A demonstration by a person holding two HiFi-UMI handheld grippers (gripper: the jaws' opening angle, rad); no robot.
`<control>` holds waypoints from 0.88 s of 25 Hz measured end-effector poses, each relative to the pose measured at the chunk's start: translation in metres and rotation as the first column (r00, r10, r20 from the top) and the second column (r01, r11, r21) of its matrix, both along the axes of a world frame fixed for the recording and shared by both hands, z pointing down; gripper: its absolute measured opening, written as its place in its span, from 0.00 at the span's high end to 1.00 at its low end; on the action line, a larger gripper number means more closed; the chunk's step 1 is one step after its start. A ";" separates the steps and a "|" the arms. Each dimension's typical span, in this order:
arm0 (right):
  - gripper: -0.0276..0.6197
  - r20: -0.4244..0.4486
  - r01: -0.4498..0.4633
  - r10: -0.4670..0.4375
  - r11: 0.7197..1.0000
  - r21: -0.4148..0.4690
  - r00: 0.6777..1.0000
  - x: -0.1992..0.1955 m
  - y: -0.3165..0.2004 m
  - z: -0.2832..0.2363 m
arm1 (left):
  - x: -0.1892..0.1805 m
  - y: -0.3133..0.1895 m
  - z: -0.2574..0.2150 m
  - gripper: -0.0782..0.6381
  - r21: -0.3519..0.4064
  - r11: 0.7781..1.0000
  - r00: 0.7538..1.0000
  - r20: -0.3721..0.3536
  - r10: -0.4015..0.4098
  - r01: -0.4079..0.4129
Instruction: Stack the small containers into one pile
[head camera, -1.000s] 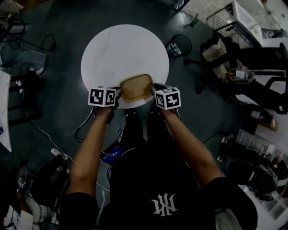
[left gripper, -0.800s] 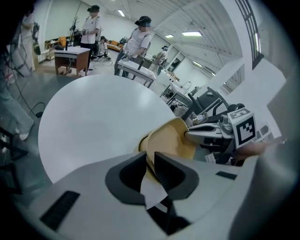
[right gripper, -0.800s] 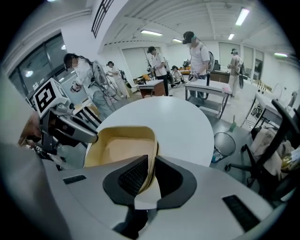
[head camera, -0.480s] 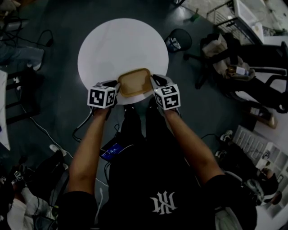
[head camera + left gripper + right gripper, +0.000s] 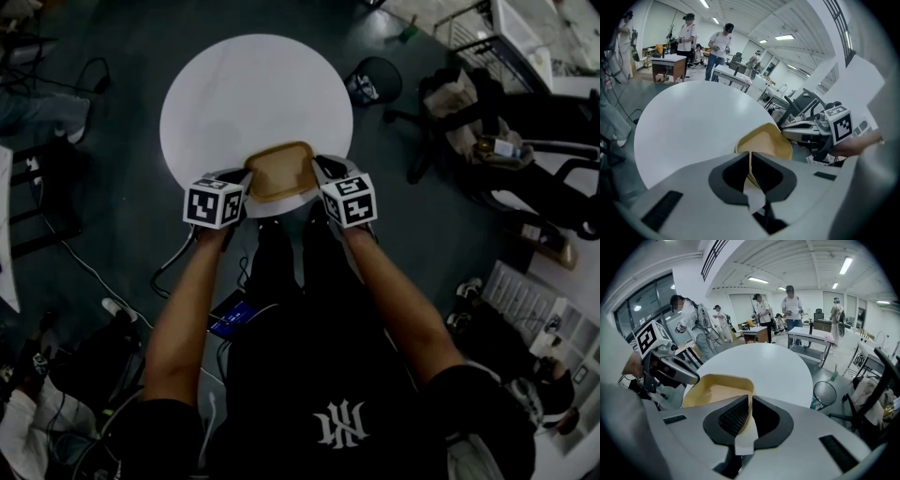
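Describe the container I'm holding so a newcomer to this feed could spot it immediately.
Find the round white table and go to its near edge. There is a shallow tan container with rounded corners, its rim pinched between the left gripper, whose jaws have just been closing on it, and the right gripper. It is the only tan thing against the white top.

The left claw (image 5: pixel 750 165) has just been closing on the container's (image 5: pixel 765 142) 9 o'clock edge. It and the right claw (image 5: pixel 749 416) have rolled a little.
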State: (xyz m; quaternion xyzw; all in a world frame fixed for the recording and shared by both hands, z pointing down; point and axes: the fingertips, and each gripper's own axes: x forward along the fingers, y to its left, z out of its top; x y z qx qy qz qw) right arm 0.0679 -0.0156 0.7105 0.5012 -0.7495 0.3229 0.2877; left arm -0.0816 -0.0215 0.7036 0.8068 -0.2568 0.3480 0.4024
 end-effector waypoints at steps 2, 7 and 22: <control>0.88 0.000 0.000 0.000 1.000 -0.001 1.000 -0.001 -0.001 0.001 | 0.002 0.001 0.003 0.87 -0.002 1.000 1.000 -0.003 0.001 -0.001; 0.88 -0.012 0.009 -0.009 1.000 0.010 1.000 -0.002 -0.003 0.000 | 0.007 -0.001 0.002 0.87 0.012 1.000 1.000 -0.016 0.005 -0.005; 0.88 0.171 0.159 -0.223 0.933 0.321 0.960 -0.053 -0.026 -0.159 | 0.044 -0.015 -0.167 0.89 0.377 0.925 0.929 -0.322 0.182 -0.051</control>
